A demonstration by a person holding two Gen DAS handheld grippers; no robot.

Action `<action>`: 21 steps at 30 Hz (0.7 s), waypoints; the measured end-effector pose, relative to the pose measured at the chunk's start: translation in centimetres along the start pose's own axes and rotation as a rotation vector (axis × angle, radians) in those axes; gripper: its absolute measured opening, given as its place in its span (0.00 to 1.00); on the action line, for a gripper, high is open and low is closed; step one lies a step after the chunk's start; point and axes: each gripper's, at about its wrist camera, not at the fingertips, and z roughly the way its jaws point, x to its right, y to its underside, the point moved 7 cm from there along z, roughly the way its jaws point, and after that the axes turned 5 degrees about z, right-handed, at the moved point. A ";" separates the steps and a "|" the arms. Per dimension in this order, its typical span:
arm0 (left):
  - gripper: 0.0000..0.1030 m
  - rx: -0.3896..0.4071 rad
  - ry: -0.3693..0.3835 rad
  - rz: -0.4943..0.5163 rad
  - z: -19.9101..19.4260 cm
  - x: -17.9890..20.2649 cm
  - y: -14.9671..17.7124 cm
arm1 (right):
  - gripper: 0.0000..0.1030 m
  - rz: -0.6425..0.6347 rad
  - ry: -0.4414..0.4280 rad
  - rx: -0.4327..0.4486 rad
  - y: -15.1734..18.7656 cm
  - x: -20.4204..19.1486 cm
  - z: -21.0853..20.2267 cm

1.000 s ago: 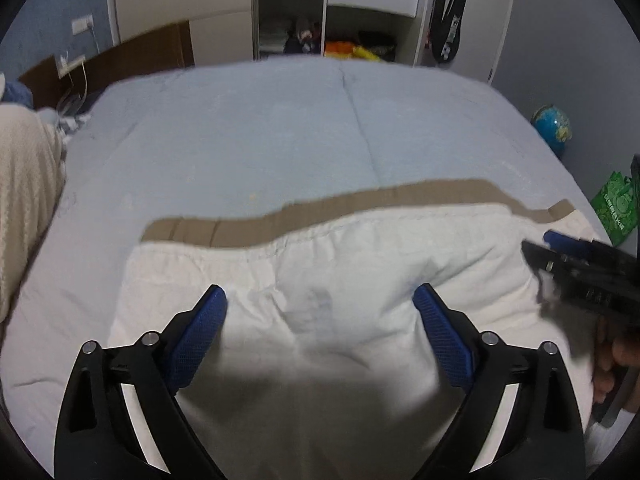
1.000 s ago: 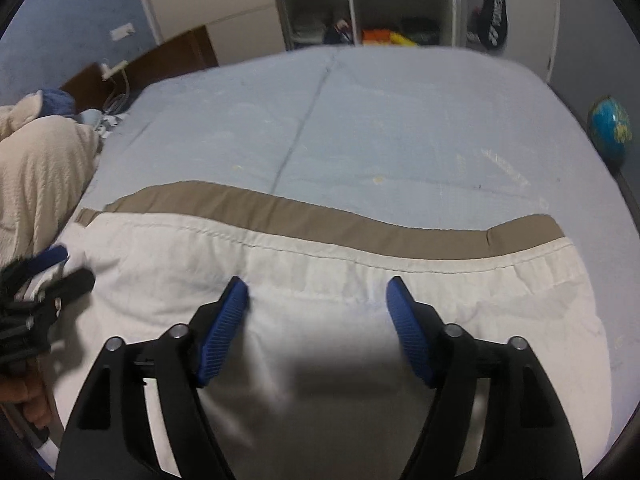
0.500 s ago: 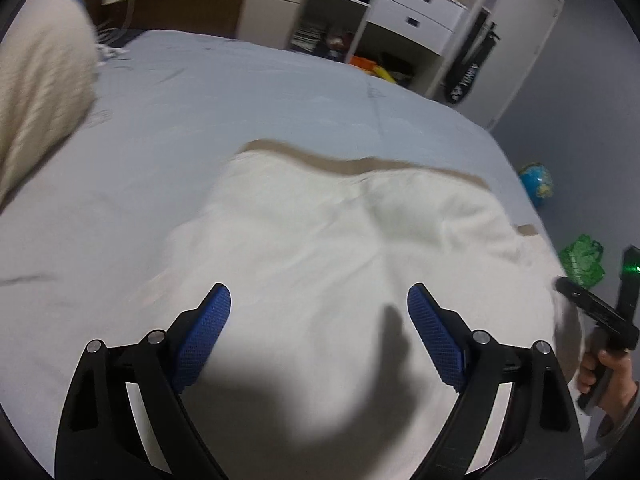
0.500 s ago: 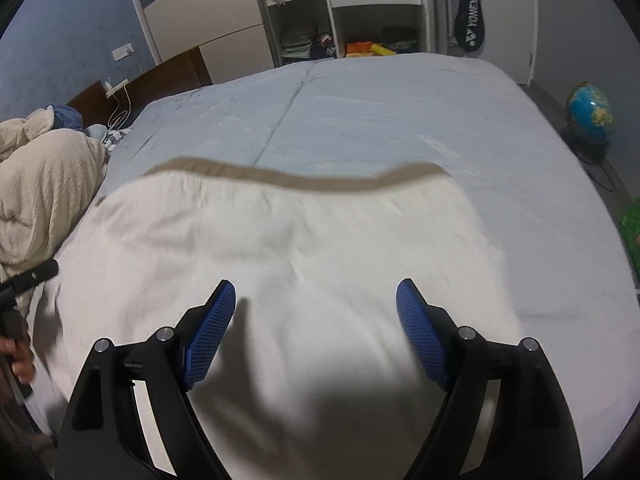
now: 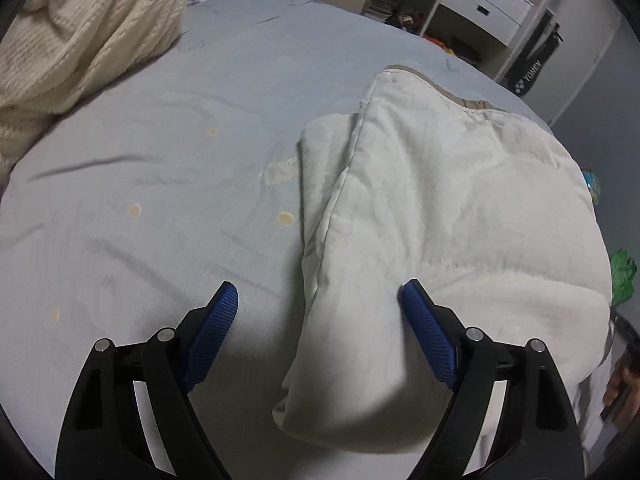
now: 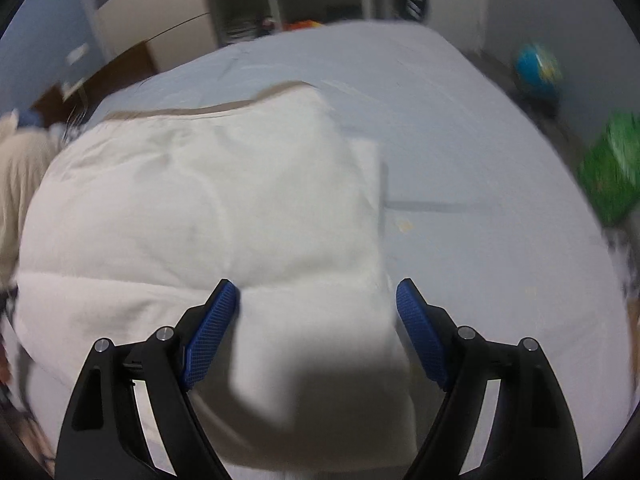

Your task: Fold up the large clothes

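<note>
Two handheld grippers hover over a cream padded garment (image 5: 452,216) lying folded on a pale blue bed (image 5: 160,160), its tan lining showing only as a thin strip along the far edge. On the garment's left side, the left gripper (image 5: 318,334) straddles the near left edge with its jaws apart and closing, cloth between the blue pads but not visibly pinched. At the opposite side the right gripper (image 6: 316,330) stands with its jaws apart over the near right corner, the cloth again lying between the pads without being clamped. Judging by the stacked layers visible along the left edge, at least one fold appears complete, leaving a thick, roughly rectangular bundle. Still to do, it seems, is a further fold to make the bundle more compact, which would begin with both grippers taking hold of the near edge. A knitted cream blanket (image 5: 80,32) lies heaped well apart at the bed's far left.
</note>
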 end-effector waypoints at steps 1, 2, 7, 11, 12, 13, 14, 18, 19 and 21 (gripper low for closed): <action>0.79 -0.001 0.002 -0.006 -0.4 -0.1 0.3 | 0.75 0.026 0.000 0.001 0.3 0.7 -0.5; 0.78 0.000 0.010 -0.008 -1.1 0.0 0.6 | 0.75 0.031 0.002 0.005 0.5 1.0 -0.9; 0.91 0.030 0.032 0.028 -4.1 1.2 2.8 | 0.76 0.022 -0.005 0.024 2.0 1.9 -3.9; 0.94 0.055 0.095 0.040 -6.1 3.1 4.3 | 0.77 0.018 -0.025 0.026 3.7 2.3 -6.4; 0.93 0.063 0.107 0.048 -6.7 3.8 4.8 | 0.77 0.014 -0.029 0.027 4.1 2.2 -6.9; 0.94 0.068 0.121 0.057 -7.2 4.5 5.3 | 0.77 0.011 -0.034 0.029 4.4 2.1 -7.3; 0.94 0.070 0.127 0.071 -7.5 5.1 5.7 | 0.77 0.005 -0.042 0.030 4.8 1.9 -8.0; 0.94 0.075 0.116 0.158 -8.4 7.5 7.5 | 0.77 0.000 -0.072 0.042 6.1 0.7 -9.9; 0.94 0.074 0.118 0.177 -8.6 8.0 7.9 | 0.77 0.000 -0.080 0.041 6.7 0.3 -10.4; 0.94 0.083 0.123 0.211 -8.9 9.0 8.3 | 0.77 -0.007 -0.094 0.041 7.6 -0.6 -11.2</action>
